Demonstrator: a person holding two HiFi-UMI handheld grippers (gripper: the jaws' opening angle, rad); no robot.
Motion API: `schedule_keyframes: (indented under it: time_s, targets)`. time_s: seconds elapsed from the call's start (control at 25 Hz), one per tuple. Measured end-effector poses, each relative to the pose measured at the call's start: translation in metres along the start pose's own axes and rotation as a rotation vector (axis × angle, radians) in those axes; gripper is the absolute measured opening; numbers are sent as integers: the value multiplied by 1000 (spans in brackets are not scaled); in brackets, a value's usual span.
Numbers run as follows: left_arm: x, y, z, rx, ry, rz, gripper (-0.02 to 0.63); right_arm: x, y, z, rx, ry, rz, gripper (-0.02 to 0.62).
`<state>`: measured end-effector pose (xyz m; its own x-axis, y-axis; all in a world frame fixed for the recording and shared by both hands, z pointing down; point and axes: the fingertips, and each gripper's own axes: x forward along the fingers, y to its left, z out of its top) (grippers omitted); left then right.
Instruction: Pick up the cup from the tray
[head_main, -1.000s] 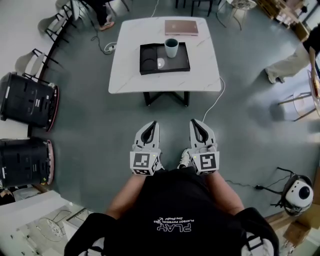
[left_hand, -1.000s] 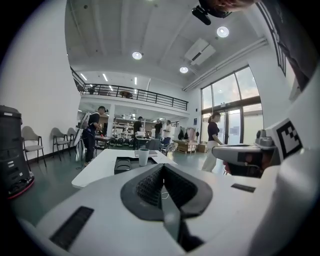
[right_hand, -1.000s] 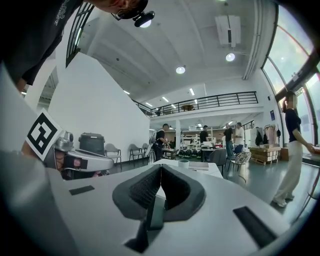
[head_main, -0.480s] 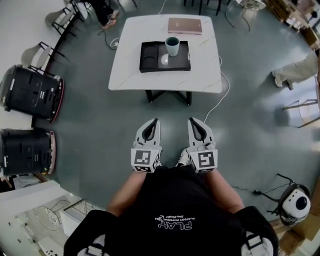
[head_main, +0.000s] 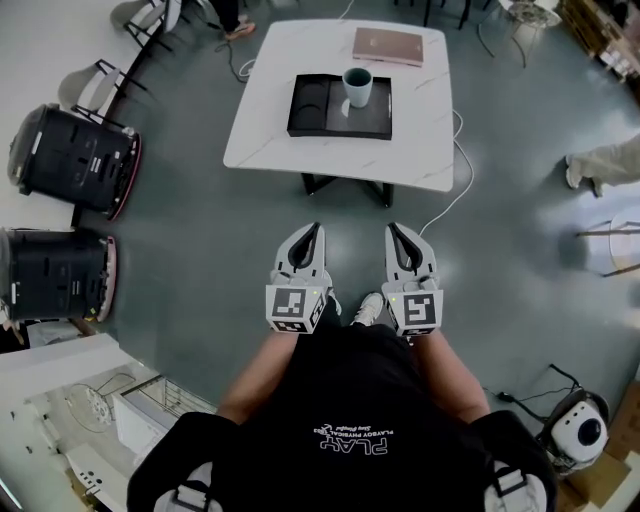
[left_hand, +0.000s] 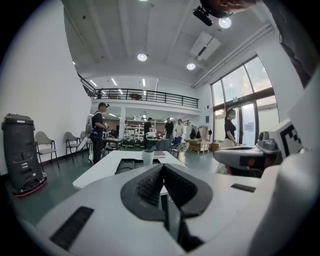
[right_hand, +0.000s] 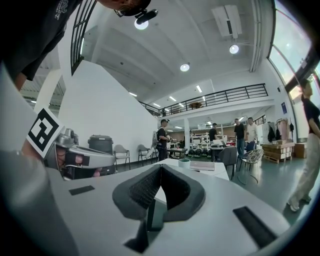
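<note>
A pale teal cup (head_main: 357, 86) stands upright at the right end of a black tray (head_main: 325, 112) on a white table (head_main: 270, 150), far ahead of me. My left gripper (head_main: 311, 231) and right gripper (head_main: 395, 231) are held side by side near my body, over the floor and well short of the table. Both are shut with nothing between the jaws. In the left gripper view the cup (left_hand: 148, 157) and the tray (left_hand: 129, 165) show small above the shut tips (left_hand: 163, 167). The right gripper view shows the cup (right_hand: 184, 162) just beyond its tips (right_hand: 160, 167).
A pink book (head_main: 388, 46) lies on the table behind the tray. Two black machines (head_main: 75, 160) (head_main: 50, 300) stand at the left, with chairs (head_main: 95, 85) beyond. A white cable (head_main: 445, 195) trails from the table across the floor. A person's leg (head_main: 605, 162) is at the right.
The table with the tray and cup has come nearer in the head view and shifted slightly right. Both grippers have moved forward together, still shut.
</note>
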<state>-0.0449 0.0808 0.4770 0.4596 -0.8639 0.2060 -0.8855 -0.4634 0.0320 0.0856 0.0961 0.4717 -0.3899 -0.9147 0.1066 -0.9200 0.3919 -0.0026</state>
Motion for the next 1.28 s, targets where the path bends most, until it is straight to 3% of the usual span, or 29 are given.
schedule_keyframes:
  time_s: [0.56,0.84,1.28]
  targets:
    - [73,75,8,-13,-4,-34,6,101,-10,1,-5,42,-32,9]
    - [109,109,12,-20,-2,-92,6,153,-12,2,-11,67,-63,9]
    - [139,143,23,-29,-18,-141,6,186,-19,2,-20,105,-134,9]
